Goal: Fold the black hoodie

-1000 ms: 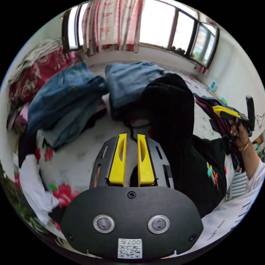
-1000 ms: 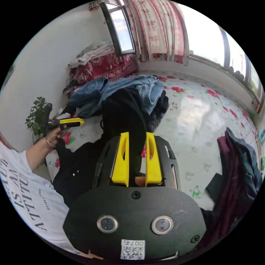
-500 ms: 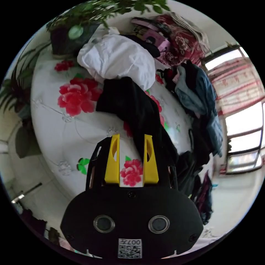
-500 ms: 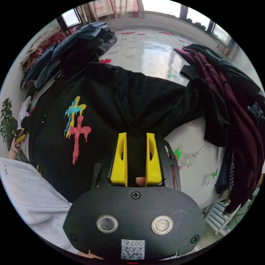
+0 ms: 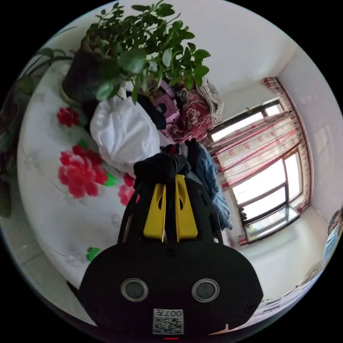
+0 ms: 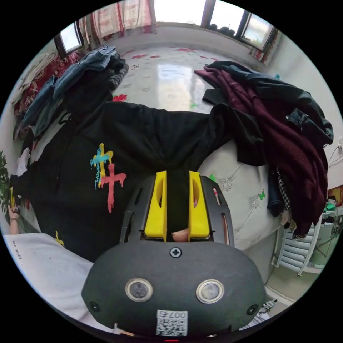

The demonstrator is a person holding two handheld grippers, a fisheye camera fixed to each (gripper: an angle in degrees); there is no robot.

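The black hoodie (image 6: 150, 143) lies spread on the flowered bed, its coloured cross print (image 6: 105, 171) facing up. In the right gripper view my right gripper (image 6: 177, 175) is shut on a fold of black cloth at the hoodie's near edge. My left gripper (image 5: 169, 178) is shut on a bunched end of the black hoodie (image 5: 160, 167), seemingly a sleeve, just above the sheet. The left gripper (image 6: 11, 198) also appears small at the far left of the right gripper view, held by a hand at the hoodie's other side.
A potted plant (image 5: 139, 50) and a white garment (image 5: 121, 132) sit close to my left gripper. Maroon and dark clothes (image 6: 286, 132) are piled at the right of the bed, jeans (image 6: 71, 75) at the far left. A radiator (image 6: 296, 246) stands below the bed's edge.
The hoodie went from hanging up to lying flat on the bed. My left gripper stood open over the sheet half a second ago and has since shut on the black cloth. Right kept its hold.
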